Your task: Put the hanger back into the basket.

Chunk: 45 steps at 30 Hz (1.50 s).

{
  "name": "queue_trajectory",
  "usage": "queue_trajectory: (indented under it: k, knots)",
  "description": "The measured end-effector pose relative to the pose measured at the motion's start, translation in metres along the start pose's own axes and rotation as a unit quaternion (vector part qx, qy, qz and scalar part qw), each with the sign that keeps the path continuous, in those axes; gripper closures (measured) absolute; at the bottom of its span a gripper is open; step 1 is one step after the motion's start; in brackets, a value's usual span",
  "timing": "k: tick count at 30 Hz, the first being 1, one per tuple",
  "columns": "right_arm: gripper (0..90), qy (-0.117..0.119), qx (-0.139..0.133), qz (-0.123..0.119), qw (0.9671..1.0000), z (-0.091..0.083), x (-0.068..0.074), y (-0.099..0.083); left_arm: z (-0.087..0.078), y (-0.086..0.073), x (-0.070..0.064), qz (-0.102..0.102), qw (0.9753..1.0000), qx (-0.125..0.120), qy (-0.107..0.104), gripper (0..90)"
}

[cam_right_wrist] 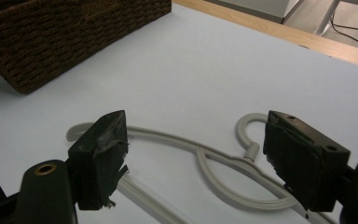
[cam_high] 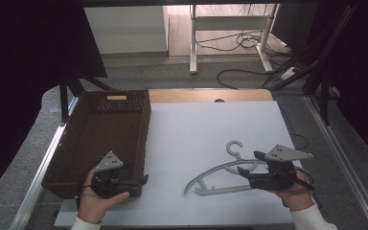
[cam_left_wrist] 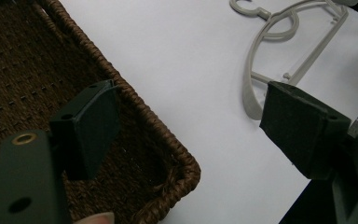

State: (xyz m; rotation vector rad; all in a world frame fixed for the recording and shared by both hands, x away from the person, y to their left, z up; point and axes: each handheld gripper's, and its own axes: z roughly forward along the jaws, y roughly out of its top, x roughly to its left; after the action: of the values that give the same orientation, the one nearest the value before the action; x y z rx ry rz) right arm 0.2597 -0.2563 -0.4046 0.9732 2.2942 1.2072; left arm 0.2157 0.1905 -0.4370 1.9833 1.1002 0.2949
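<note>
Between the right claw's (cam_right_wrist: pixel 193 158) spread jaws, hanger (cam_right_wrist: pixel 223 163) neck; left claw (cam_left_wrist: pixel 191 130) agape over basket (cam_left_wrist: pixel 168 140) corner.

I see one pale grey plastic hanger (cam_high: pixel 220 175) lying flat on the white table (cam_high: pixel 196 129), unbent, nothing on it. Hook end curls open just ahead of my right gripper (cam_high: pixel 246 163); in the right gripper view the hook sits near the inner face of the far finger (cam_right_wrist: pixel 298 158), neck and inner loop running between the two fingers, which stand wide apart with no contact I can confirm. The long arm sweeps past the near finger (cam_right_wrist: pixel 100 156). Well clear of my left gripper (cam_high: pixel 143 178) fingers, off beyond them.
</note>
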Motion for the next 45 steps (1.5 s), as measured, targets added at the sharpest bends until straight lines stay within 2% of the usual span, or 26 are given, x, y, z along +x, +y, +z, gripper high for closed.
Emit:
queue_trajectory:
  k: [10,18,29,36,45]
  knots:
    - [19.8,-0.005,0.016,0.017,0.9997,0.006,-0.001,-0.003,-0.002,0.0,0.0,0.001,1.0,-0.004,0.002,18.7]
    - [23.2,-0.013,0.029,0.026,0.9992,0.009,-0.003,-0.005,-0.002,0.0,0.001,0.002,1.0,-0.005,0.003,18.6]
    - [26.3,-0.032,0.052,0.053,0.9967,0.012,-0.013,-0.009,-0.005,0.0,0.0,0.003,1.0,-0.007,0.004,18.5]
    - [26.7,-0.041,0.066,0.062,0.9951,0.015,-0.021,-0.013,-0.006,0.0,-0.001,0.004,0.9999,-0.008,0.006,18.5]
    - [26.9,-0.047,0.07,0.071,0.9939,0.014,-0.027,-0.015,-0.006,0.001,-0.001,0.007,0.9999,-0.006,0.006,18.5]
